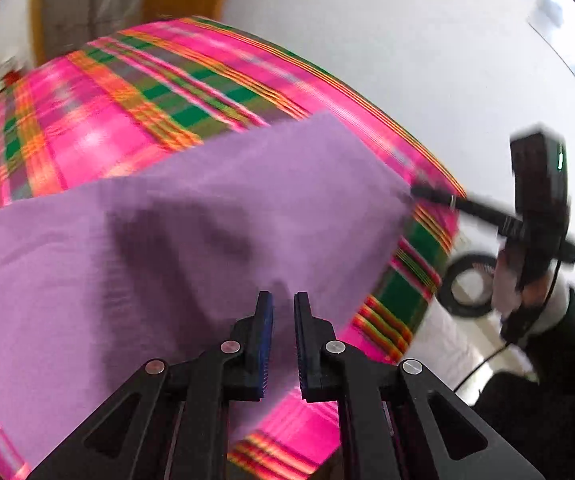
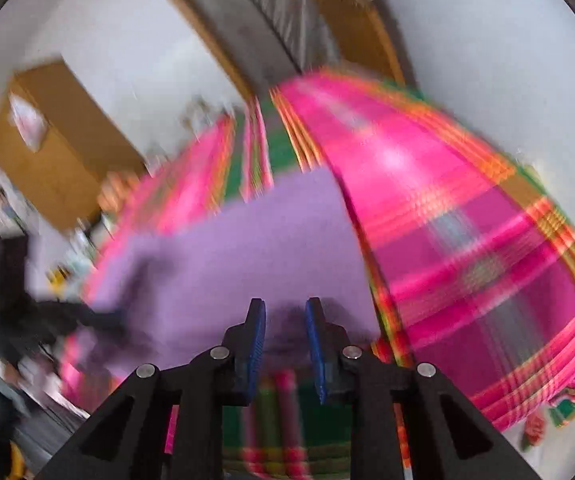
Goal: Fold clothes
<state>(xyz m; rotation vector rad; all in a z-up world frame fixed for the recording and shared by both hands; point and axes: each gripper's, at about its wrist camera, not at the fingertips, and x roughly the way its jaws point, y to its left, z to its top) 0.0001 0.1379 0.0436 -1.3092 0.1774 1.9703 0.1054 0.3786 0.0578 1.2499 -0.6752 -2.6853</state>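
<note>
Purple cotton garment (image 1: pixel 191 216) lies spread on the pink, green and orange plaid bedspread (image 1: pixel 135 92), rumpled toward six o'clock. Left gripper (image 1: pixel 283 300) has its jaws nearly shut with purple cloth between them — pinched, I'd say. Right gripper (image 1: pixel 421 192) is at the cloth's three o'clock corner; its own blurred view leaves a narrow gap, grip unclear. Looks like mid-fold: next, carry both edges across together, level.

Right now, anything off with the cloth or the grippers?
Nothing damaged or spilled. The purple cloth hangs lifted and rumpled over the plaid sheet, one corner at the right gripper, an edge between the left gripper's fingers. Both views are motion-blurred.
</note>
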